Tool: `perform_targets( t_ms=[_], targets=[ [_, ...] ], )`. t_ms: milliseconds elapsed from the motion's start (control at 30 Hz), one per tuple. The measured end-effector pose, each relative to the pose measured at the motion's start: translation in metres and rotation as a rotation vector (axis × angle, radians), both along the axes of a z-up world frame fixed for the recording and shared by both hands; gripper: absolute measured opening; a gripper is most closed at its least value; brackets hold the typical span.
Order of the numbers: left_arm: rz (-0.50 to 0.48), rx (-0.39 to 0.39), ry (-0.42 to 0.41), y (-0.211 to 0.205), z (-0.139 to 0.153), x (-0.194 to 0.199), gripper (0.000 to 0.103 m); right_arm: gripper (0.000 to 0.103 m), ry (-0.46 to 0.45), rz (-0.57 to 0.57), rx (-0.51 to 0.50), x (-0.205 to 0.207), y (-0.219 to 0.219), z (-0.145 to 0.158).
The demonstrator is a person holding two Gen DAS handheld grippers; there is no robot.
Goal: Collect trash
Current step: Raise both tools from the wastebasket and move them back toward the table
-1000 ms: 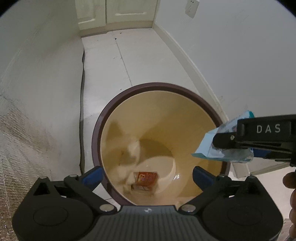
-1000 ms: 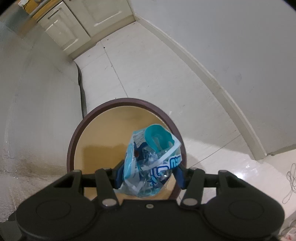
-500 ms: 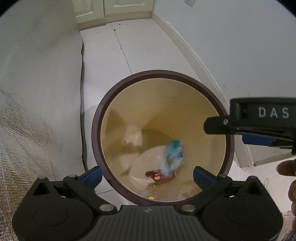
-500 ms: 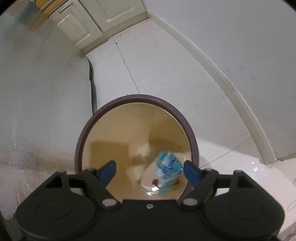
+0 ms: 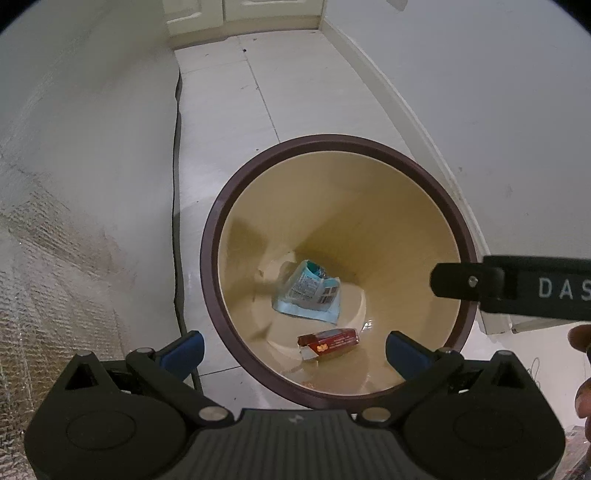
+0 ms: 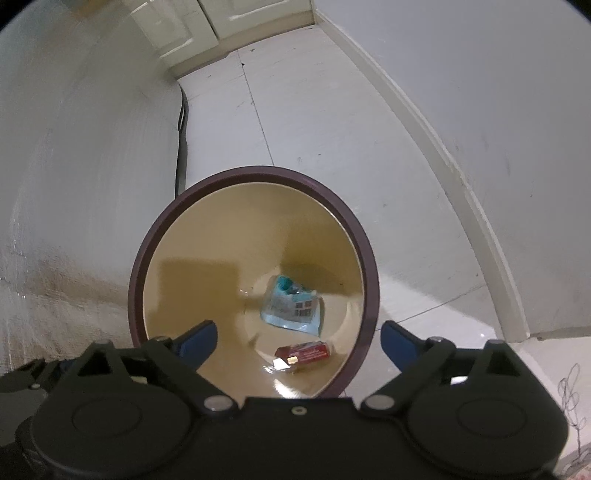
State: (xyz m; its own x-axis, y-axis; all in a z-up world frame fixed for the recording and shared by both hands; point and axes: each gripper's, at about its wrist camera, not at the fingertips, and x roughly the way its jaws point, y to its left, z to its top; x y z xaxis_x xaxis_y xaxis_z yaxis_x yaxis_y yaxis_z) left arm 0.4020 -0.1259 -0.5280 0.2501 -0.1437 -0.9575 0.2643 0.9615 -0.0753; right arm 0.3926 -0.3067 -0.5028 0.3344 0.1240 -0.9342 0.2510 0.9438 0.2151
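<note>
While both of your grippers hang over the round bin (image 5: pixel 373 146), its dark brown rim and tan inner wall fill the middle of each view. Your left gripper (image 5: pixel 293 349) stands with its blue-tipped fingers (image 5: pixel 184 349) spread wide, nothing between them, one to either side of the bin's near edge. Your right gripper (image 6: pixel 297 341) is likewise spread and carries nothing; in the left wrist view its black arm, lettered "DAS", reaches in from the right over the bin's right rim. At the bottom of the bin lies the blue-and-white wrapper (image 5: pixel 308 291), crumpled, its printed label facing up. Nearer to you, just beside it, rests a small red packet (image 5: pixel 330 341) with one end torn open; whether the two touch cannot be told. A white tiled floor (image 6: pixel 295 110) runs away from the bin toward pale cabinet doors (image 6: pixel 236 14) at the far end, with a white wall (image 6: pixel 498 92) on the right.
</note>
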Motion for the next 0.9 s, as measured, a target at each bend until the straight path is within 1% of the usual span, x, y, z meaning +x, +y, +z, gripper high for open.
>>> perform_targets(
  t_ms=[133,267,433,600,700,900],
  targets=[
    [0.017,0.008,0.010,0.002,0.002,0.001,0.103,0.103,-0.003,0.000,-0.027,-0.001,-0.004,0.004],
    [0.033,0.013,0.011,0.005,0.007,0.001,0.103,0.103,-0.006,0.013,-0.046,-0.003,-0.006,0.007],
    [0.069,0.038,0.009,0.011,0.014,0.003,0.103,0.103,0.002,0.044,-0.069,-0.004,-0.007,0.009],
    [0.075,0.049,-0.006,0.014,0.023,0.001,0.103,0.103,-0.016,0.059,-0.080,-0.007,-0.009,0.017],
    [0.079,0.048,-0.012,0.016,0.031,-0.003,0.103,0.103,-0.023,0.104,-0.124,-0.009,-0.005,0.024],
    [0.086,0.040,-0.028,0.020,0.048,-0.017,0.103,0.103,-0.023,0.134,-0.196,-0.019,-0.006,0.038]
  ],
)
